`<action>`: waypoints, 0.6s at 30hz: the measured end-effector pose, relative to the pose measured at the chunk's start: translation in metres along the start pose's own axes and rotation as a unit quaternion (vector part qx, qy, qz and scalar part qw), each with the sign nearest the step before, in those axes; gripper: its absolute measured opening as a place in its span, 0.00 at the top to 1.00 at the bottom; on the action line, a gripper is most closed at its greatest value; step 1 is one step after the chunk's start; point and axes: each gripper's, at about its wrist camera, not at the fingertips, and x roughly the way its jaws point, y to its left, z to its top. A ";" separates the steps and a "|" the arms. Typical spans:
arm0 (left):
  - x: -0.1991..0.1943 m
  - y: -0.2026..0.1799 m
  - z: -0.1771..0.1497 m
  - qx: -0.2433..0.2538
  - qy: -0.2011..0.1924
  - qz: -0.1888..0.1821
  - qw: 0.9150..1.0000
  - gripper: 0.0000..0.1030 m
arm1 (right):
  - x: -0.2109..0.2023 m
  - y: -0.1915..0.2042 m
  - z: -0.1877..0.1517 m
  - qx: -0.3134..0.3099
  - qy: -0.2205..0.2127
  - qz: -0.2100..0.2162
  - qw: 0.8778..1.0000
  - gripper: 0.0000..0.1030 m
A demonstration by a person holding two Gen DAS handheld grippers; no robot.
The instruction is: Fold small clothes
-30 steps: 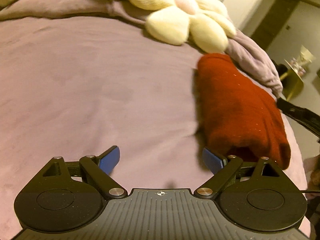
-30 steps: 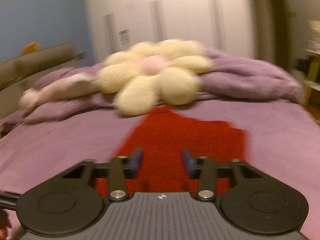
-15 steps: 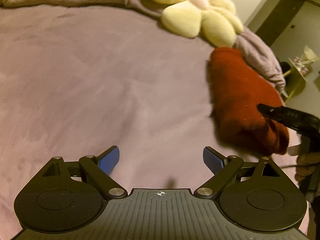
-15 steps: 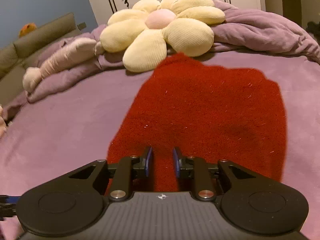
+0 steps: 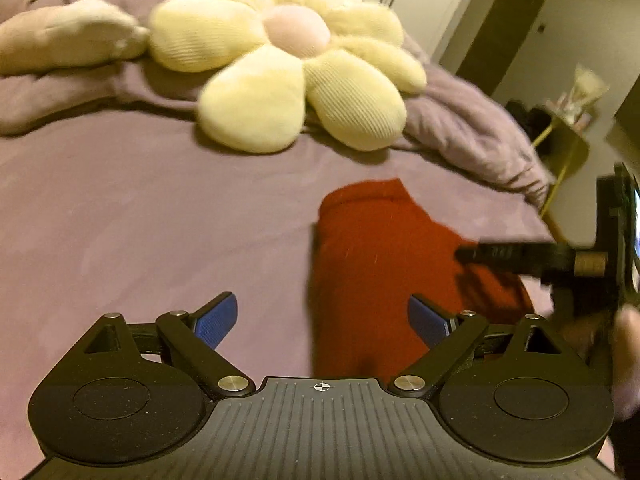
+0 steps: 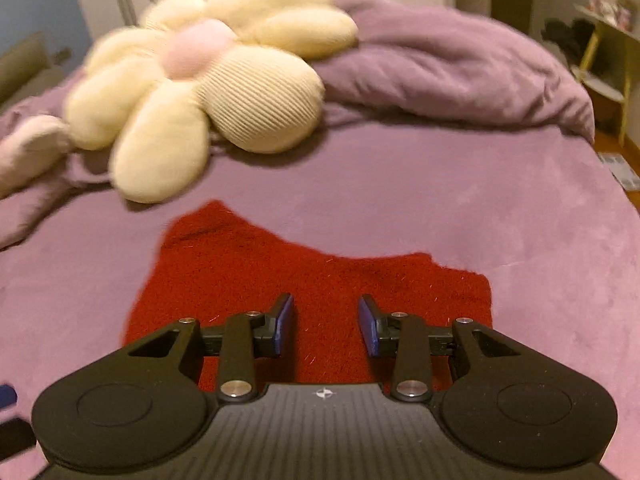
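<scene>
A folded dark red garment [image 5: 380, 264] [image 6: 312, 280] lies on the purple bedspread [image 5: 140, 220]. My left gripper [image 5: 322, 318] hovers over its near left edge, jaws wide open, nothing between the blue pads. My right gripper [image 6: 326, 326] sits low over the garment's near part; its jaws are opening, the pads are apart and grip no cloth. In the left wrist view the right gripper [image 5: 472, 254] reaches in from the right above the red cloth, with a hand behind it.
A cream flower-shaped cushion [image 5: 288, 64] [image 6: 192, 92] and a pale plush toy [image 5: 64, 40] lie at the head of the bed, with a bunched purple duvet [image 6: 460, 64] to the right. A yellow side table [image 5: 568, 148] stands beyond the bed's right edge.
My right gripper's jaws have spread from nearly shut to apart, and it pulled back toward the garment's near edge. The left gripper swung right, over the garment's left edge, still wide open.
</scene>
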 end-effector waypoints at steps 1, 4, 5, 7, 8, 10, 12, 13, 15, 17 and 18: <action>0.016 -0.008 0.010 0.008 0.008 0.011 1.000 0.07 | 0.011 -0.003 0.002 0.005 0.016 -0.012 1.000 0.67; 0.060 -0.031 0.030 0.038 0.037 0.044 0.998 0.07 | 0.025 -0.006 0.003 0.004 0.028 -0.023 0.999 0.67; 0.073 -0.036 0.032 0.048 0.046 0.053 0.996 0.07 | 0.029 -0.006 0.002 -0.002 0.031 -0.023 0.999 0.67; 0.095 -0.045 0.034 0.059 0.047 0.070 0.995 0.07 | 0.036 -0.002 0.000 -0.019 0.031 -0.028 0.999 0.66; 0.101 -0.046 0.035 0.060 0.045 0.077 0.994 0.07 | 0.038 -0.001 -0.001 -0.024 0.029 -0.030 0.999 0.66; 0.113 -0.050 0.033 0.065 0.041 0.086 0.993 0.06 | 0.046 0.002 -0.002 -0.034 0.020 -0.035 0.999 0.65; 0.124 -0.049 0.029 0.065 0.044 0.099 0.992 0.05 | 0.050 0.005 -0.001 -0.041 0.010 -0.039 0.998 0.64; 0.127 -0.047 0.027 0.057 0.042 0.099 0.993 0.03 | 0.051 0.005 -0.003 -0.041 0.001 -0.040 0.998 0.63; 0.130 -0.041 0.024 0.035 0.042 0.099 0.994 0.01 | 0.053 0.004 -0.006 -0.046 -0.019 -0.043 0.998 0.62; 0.129 -0.034 0.023 0.022 0.044 0.088 0.995 0.00 | 0.053 0.002 -0.010 -0.044 -0.046 -0.035 0.997 0.61; 0.126 -0.032 0.023 0.020 0.044 0.084 0.995 0.00 | 0.050 0.000 -0.014 -0.042 -0.060 -0.030 0.997 0.60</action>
